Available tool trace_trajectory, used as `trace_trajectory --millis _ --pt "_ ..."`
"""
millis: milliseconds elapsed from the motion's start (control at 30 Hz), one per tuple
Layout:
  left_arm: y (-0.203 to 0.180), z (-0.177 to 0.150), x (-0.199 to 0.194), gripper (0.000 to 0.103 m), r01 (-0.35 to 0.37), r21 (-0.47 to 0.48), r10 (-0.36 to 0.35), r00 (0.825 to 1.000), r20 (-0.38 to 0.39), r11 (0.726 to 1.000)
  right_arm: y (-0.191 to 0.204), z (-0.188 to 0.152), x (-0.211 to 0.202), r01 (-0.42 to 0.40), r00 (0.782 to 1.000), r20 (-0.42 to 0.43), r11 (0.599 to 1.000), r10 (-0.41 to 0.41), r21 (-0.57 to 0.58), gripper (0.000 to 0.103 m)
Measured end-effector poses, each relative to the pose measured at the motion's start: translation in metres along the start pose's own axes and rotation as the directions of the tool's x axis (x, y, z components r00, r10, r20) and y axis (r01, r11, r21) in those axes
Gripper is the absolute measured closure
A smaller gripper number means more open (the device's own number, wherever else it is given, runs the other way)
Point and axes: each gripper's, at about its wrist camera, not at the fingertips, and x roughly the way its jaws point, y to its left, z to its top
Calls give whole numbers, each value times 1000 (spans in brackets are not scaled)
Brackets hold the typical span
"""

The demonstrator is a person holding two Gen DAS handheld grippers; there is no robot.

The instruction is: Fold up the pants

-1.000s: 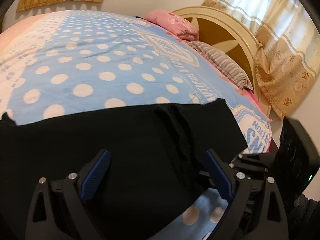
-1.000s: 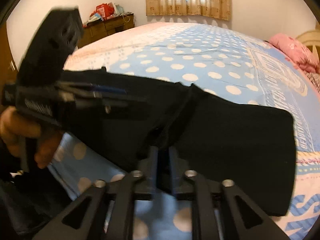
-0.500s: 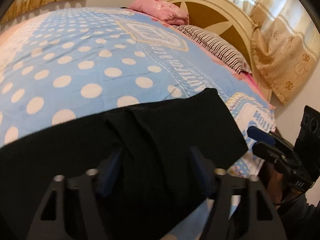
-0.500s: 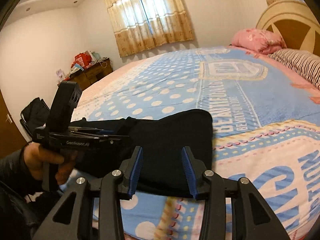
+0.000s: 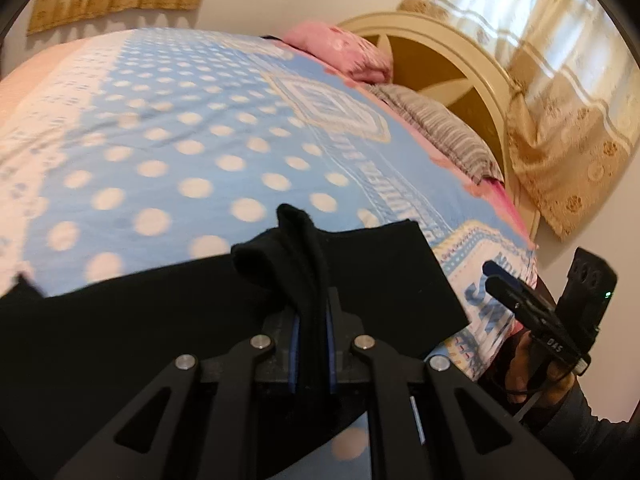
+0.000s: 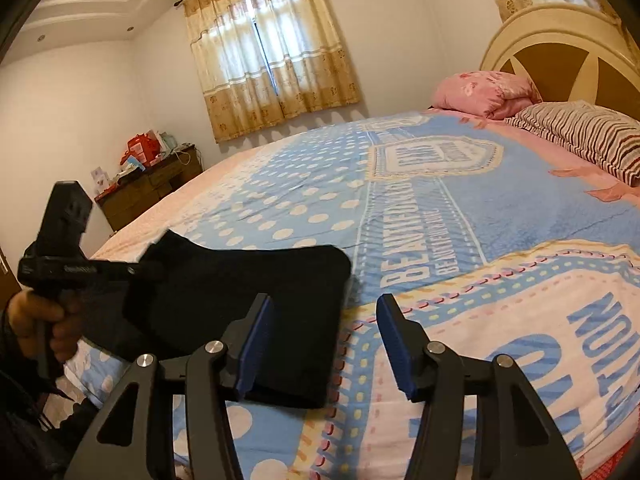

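Black pants [image 5: 160, 320] lie along the near edge of the bed with its blue dotted cover [image 5: 180, 152]. My left gripper [image 5: 312, 320] is shut on a raised fold of the pants, and the pinched cloth stands up between the blue pads. In the right wrist view the pants [image 6: 248, 280] stretch left to the left gripper [image 6: 132, 270], held by a hand. My right gripper [image 6: 325, 302] hovers over the pants' right end with its jaws opening. That edge shows between the fingers, but the pads do not press on it. The left wrist view shows the right gripper [image 5: 496, 276] off the bed's corner.
A pink pillow [image 6: 484, 92] and a striped pillow [image 6: 580, 136] lie by the cream headboard [image 6: 560, 40]. A wooden dresser [image 6: 148, 188] with red boxes stands by the far wall. Curtains [image 6: 272, 48] cover the window. The bed's edge runs just below the pants.
My left gripper has closed on a fold of the pants and lifted it. The right gripper has let go of the pants, swung to their right end and opened wider.
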Motion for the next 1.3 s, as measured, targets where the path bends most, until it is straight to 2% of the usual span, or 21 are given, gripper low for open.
trace_trajectory --millis 233,400,467,500,567,633,667,733,767,833,900,933,967,1033,1067,1100,1133,1200,1300 --pt "39 -17 -19 92 -75 -75 75 997 -2 994 27 -7 3 -67 998 -19 993 65 -101 47" --pt "55 -34 -2 92 -110 -103 106 993 -45 989 54 -21 17 -200 974 -146 962 174 -184 47" --pt "55 -37 3 92 -133 -94 130 991 -44 987 63 -30 30 -194 965 -220 956 145 -220 47" --pt "55 -39 2 91 -136 -93 132 990 -41 986 66 -36 38 -159 963 -252 956 94 -247 47" --pt "54 -39 2 85 -153 -84 150 988 -34 985 71 -42 46 -131 959 -280 949 47 -287 47" --pt "55 -39 2 85 -156 -67 155 988 -29 985 73 -41 42 -131 963 -264 945 49 -299 47" --pt "54 -40 1 85 -158 -60 156 987 -26 986 71 -36 37 -154 964 -253 950 84 -270 47" --pt "53 -40 -2 81 -165 -48 164 986 -19 985 66 -28 30 -192 962 -233 957 140 -218 47" --pt "52 -41 -4 76 -174 -40 173 985 -17 984 64 -21 28 -205 962 -219 958 160 -198 47" --pt "50 -42 -9 54 -193 -23 193 981 -2 981 63 -9 30 -210 964 -205 960 172 -183 45" --pt "48 -42 -15 39 -217 -10 217 976 27 976 65 2 40 -201 965 -206 962 163 -182 42" --pt "48 -43 -17 36 -236 -1 235 971 38 972 65 6 48 -195 964 -217 964 154 -180 41" --pt "48 -43 -18 36 -257 10 257 965 45 966 65 6 57 -188 960 -241 966 143 -175 40" --pt "49 -42 -16 35 -307 30 306 951 46 951 59 1 89 -117 938 -342 980 57 -159 40" --pt "52 -43 -13 35 -330 37 329 944 35 943 56 -2 97 -97 928 -371 983 34 -154 40" --pt "54 -44 -10 33 -337 41 337 941 23 940 56 -5 99 -92 929 -370 983 28 -157 40" --pt "57 -45 -7 32 -338 40 338 941 8 940 60 -5 93 -88 938 -346 980 21 -178 40" --pt "62 -47 -8 31 -326 22 326 945 8 945 68 -2 87 -97 936 -352 975 21 -200 40" --pt "64 -50 -16 31 -296 -7 296 955 25 955 86 4 80 -176 935 -341 961 95 -215 40"
